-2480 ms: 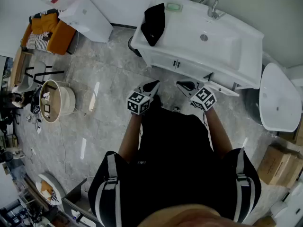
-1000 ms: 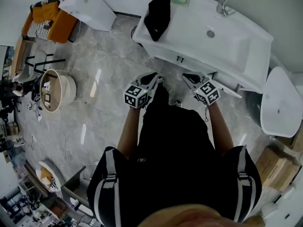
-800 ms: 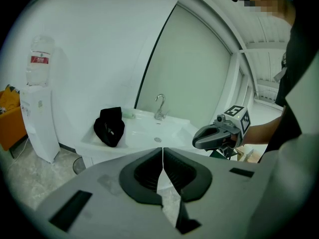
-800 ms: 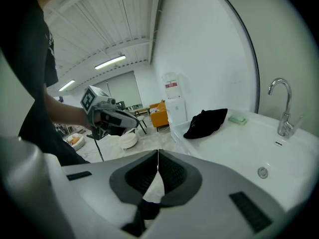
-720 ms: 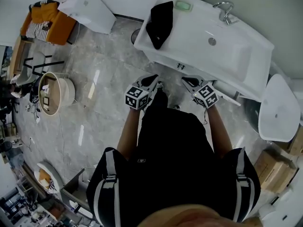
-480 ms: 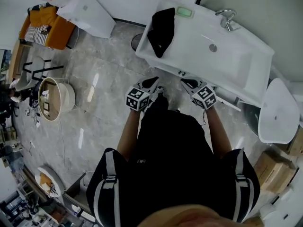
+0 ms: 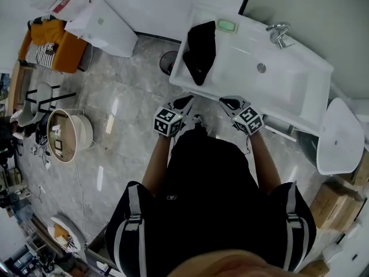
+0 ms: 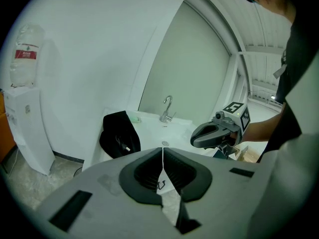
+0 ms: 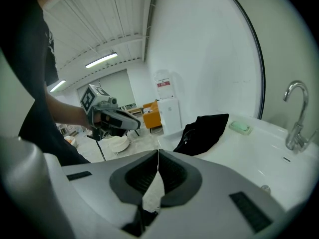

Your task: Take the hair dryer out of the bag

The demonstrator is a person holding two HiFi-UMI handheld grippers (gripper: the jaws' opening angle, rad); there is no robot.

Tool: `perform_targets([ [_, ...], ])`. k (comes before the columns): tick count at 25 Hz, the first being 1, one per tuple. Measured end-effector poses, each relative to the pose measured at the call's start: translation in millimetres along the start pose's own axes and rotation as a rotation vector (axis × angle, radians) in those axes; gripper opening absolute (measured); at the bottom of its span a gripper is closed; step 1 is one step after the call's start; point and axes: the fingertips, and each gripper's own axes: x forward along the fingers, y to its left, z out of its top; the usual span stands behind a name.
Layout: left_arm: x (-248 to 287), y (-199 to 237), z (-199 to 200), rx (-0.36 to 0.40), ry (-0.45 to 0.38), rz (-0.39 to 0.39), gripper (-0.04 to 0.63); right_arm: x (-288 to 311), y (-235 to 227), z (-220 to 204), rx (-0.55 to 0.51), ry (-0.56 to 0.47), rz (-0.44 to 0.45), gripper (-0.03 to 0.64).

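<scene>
A black bag lies slumped on the left end of the white washbasin counter. In the left gripper view the bag shows a pale cord end at its mouth; the hair dryer itself is hidden. My left gripper is held just short of the counter's front edge, below the bag, jaws shut and empty. My right gripper hangs beside it at the same edge, also shut on nothing. From the right gripper view the bag lies ahead and slightly right of the shut right gripper.
A faucet and a green soap sit at the counter's back. A small dark bin stands on the floor left of the cabinet. A water dispenser, a round basket and a white bowl-shaped fixture stand around.
Both grippers have moved forward together toward the washbasin counter, which now lies right at their tips. Their jaws stayed shut.
</scene>
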Motion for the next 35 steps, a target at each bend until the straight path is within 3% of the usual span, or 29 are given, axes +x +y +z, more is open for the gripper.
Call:
perform_targets([
  [10, -3.0, 44.5, 9.1, 0.029, 0.017, -0.046, 0.017, 46.5, -19.6, 31.7, -0.004, 0.012, -0.048, 0.060],
  [24, -3.0, 70.6, 2.6, -0.007, 0.031, -0.026, 0.018, 103.1, -91.8, 67.3, -0.107, 0.148, -0.201, 0.064],
  [26, 0.2, 74.2, 2.9, -0.019, 0.032, -0.015, 0.018, 114.4, -104.0, 73.0, -0.146, 0.172, -0.207, 0.110],
  [29, 5.6, 81.2, 4.2, -0.033, 0.040, 0.002, 0.018, 134.9, -120.6, 72.4, -0.215, 0.232, -0.223, 0.137],
  [35, 25.5, 89.2, 13.9, -0.035, 0.067, 0.006, 0.018, 169.2, -143.1, 39.2, -0.335, 0.453, -0.230, 0.202],
])
